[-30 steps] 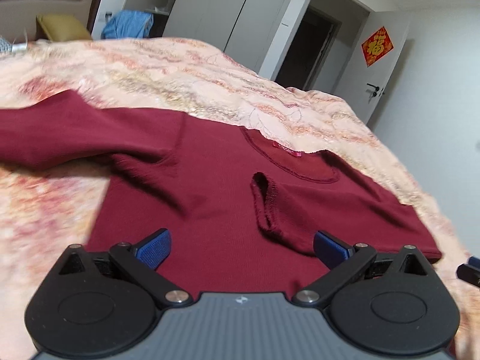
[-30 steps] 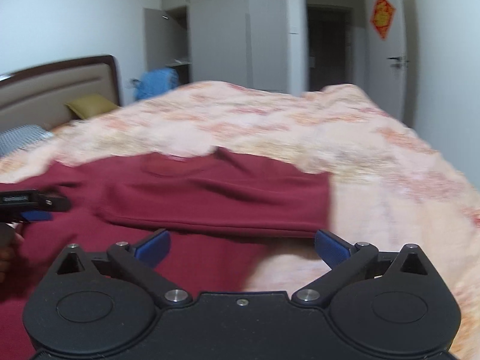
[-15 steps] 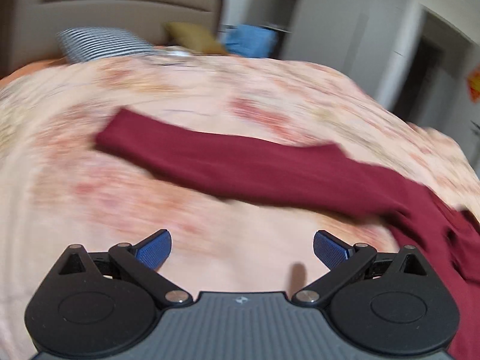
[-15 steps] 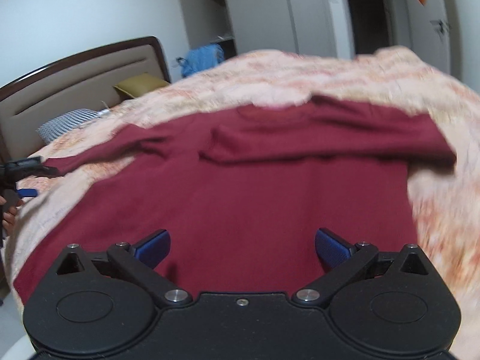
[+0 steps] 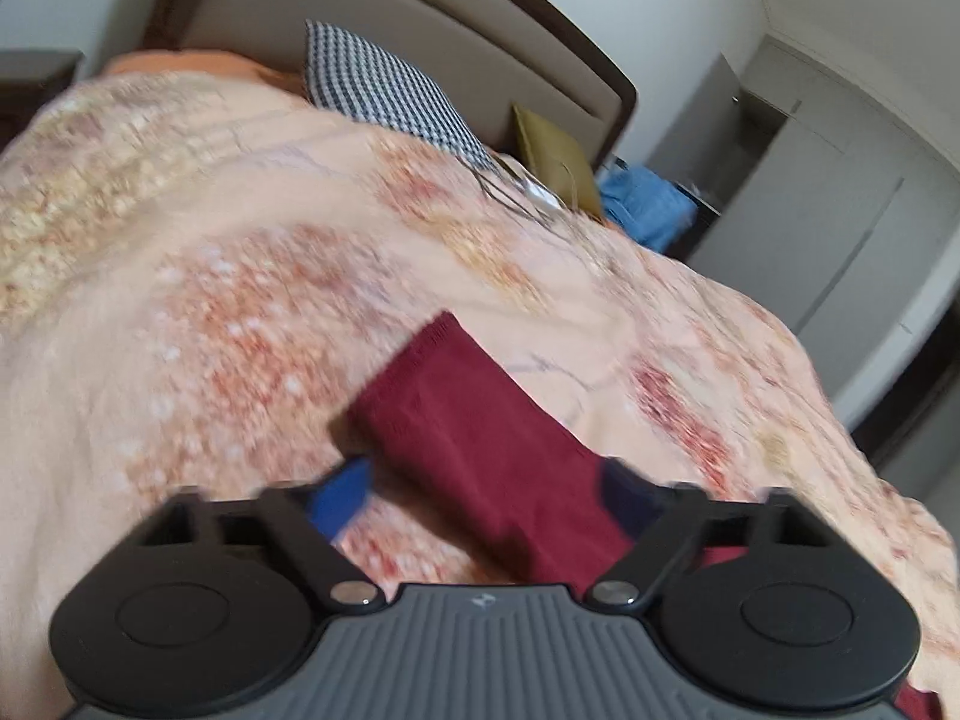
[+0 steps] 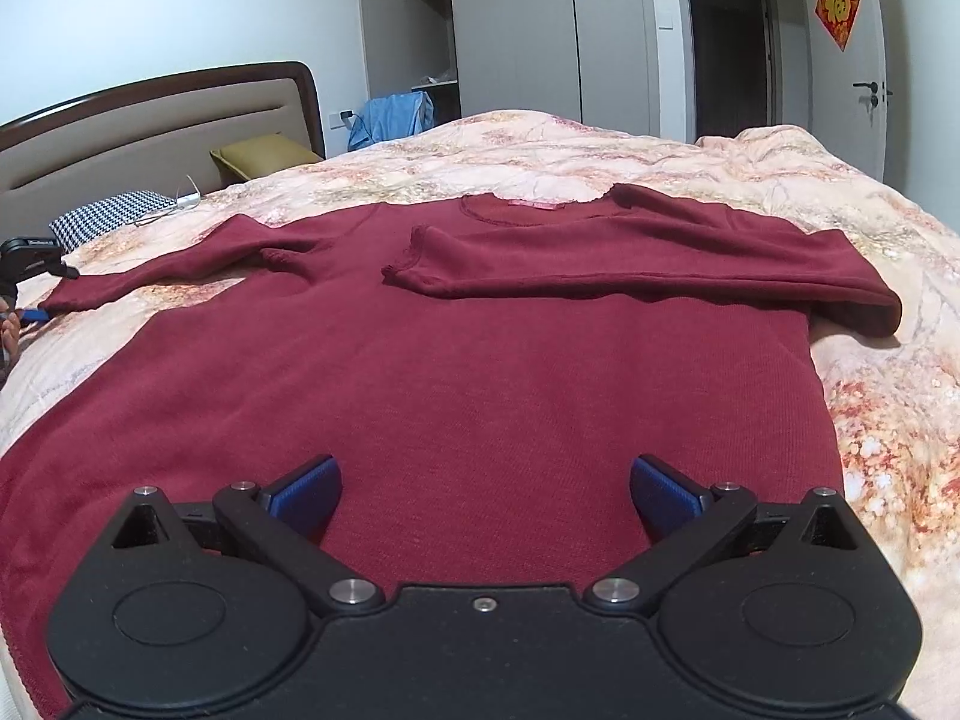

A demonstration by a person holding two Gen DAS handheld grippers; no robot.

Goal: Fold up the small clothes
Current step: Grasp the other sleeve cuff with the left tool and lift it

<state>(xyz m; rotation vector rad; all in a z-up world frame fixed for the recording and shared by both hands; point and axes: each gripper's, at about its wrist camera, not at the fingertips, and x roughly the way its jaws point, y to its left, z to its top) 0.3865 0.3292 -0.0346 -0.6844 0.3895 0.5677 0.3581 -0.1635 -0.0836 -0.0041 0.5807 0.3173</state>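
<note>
Second-sleeve step: left tongs (image 5: pixel 480 492), just been closing, half-open astride the outstretched sleeve (image 5: pixel 474 420) near lower centre; next, pinch it. Right tongs (image 6: pixel 486 495) wide open, empty.

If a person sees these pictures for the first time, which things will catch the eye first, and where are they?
First comes the dark red top, spread flat over the peach floral bedspread; one sleeve is folded across its chest, the other sleeve stretches out sideways. The left gripper straddles that outstretched sleeve near the cuff, jaws partly closed but not yet pressing. Beyond, a houndstooth pillow leans against the headboard.
</note>
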